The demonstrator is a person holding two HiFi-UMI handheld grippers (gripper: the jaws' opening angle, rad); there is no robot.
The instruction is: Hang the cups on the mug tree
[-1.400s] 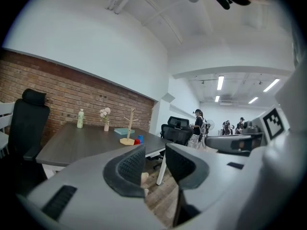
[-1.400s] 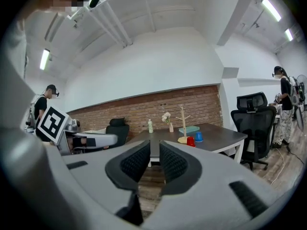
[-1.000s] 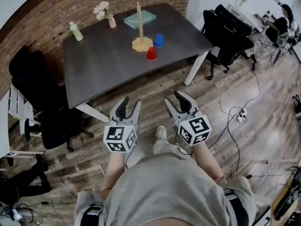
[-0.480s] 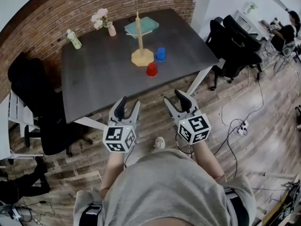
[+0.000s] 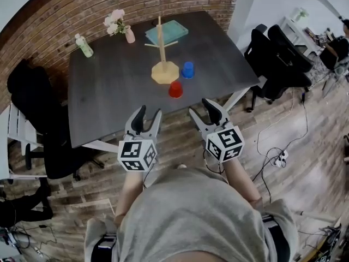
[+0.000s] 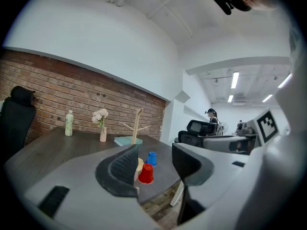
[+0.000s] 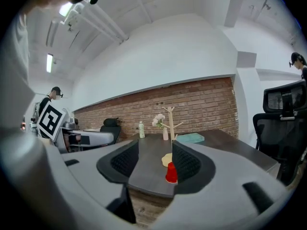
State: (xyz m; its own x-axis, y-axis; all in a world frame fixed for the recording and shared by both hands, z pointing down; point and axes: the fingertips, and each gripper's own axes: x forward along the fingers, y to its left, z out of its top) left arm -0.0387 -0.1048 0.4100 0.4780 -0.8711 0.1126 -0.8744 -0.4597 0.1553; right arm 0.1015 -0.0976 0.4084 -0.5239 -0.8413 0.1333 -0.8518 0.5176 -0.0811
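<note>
A wooden mug tree (image 5: 161,52) stands on the dark table (image 5: 109,91), with no cup on its pegs. A red cup (image 5: 175,89) sits upside down near the table's front edge. A blue cup (image 5: 188,70), also upside down, sits just right of the tree's base. My left gripper (image 5: 149,113) and right gripper (image 5: 199,108) hover side by side over the floor, short of the table edge. Both are open and empty, and their jaws have just been opening. The left gripper view shows the red cup (image 6: 146,173) and the blue cup (image 6: 152,158) ahead. The right gripper view shows the red cup (image 7: 171,173) in front of the tree (image 7: 170,123).
At the table's back stand a bottle (image 5: 84,45), a vase of flowers (image 5: 129,34) and a teal book (image 5: 166,33). Black office chairs stand left (image 5: 49,141) and right (image 5: 278,59) of the table. Cables (image 5: 278,157) lie on the wooden floor at right.
The person has stepped toward the table, so table and cups sit nearer in view. Both grippers have travelled forward with it, almost to the front edge.
</note>
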